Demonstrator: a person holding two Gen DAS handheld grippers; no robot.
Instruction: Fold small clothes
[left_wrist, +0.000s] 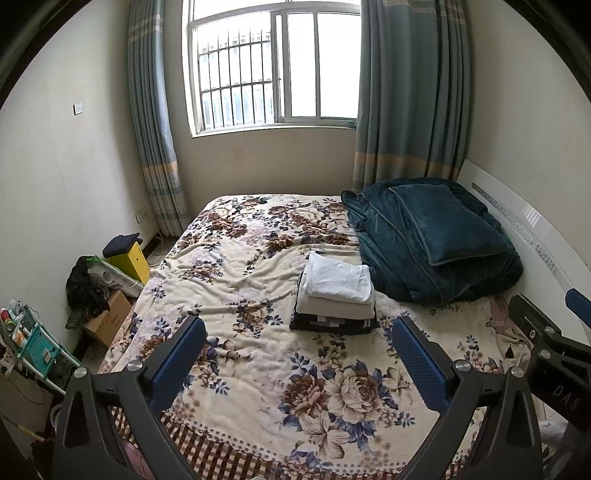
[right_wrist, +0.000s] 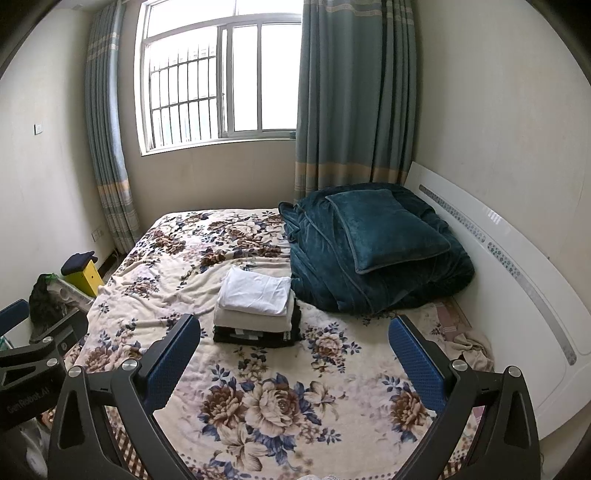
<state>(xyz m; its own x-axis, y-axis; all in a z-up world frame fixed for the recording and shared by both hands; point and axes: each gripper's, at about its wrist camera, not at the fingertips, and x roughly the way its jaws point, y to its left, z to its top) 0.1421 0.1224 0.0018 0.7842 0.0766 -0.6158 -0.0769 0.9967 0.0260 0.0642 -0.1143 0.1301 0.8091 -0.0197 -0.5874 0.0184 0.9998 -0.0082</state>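
Around: teal quilt (left_wrist: 432, 240) by bed's (left_wrist: 229, 266) headboard edge, touching the folded clothes stack (left_wrist: 334, 295)
Left claw (left_wrist: 299, 354): spread wide, holds nothing
Right claw (right_wrist: 295, 354): same, wide, empty

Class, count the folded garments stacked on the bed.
3 visible: a white one on top, a cream one under it, a dark one at the bottom. Thinner layers may be hidden.

We see our left gripper (left_wrist: 298, 345) spread wide and empty above the floral blanket (left_wrist: 236, 280). At 12 o'clock sits a stack of folded clothes (left_wrist: 336, 295), the teal quilt (left_wrist: 432, 243) just beside it at 2 o'clock.
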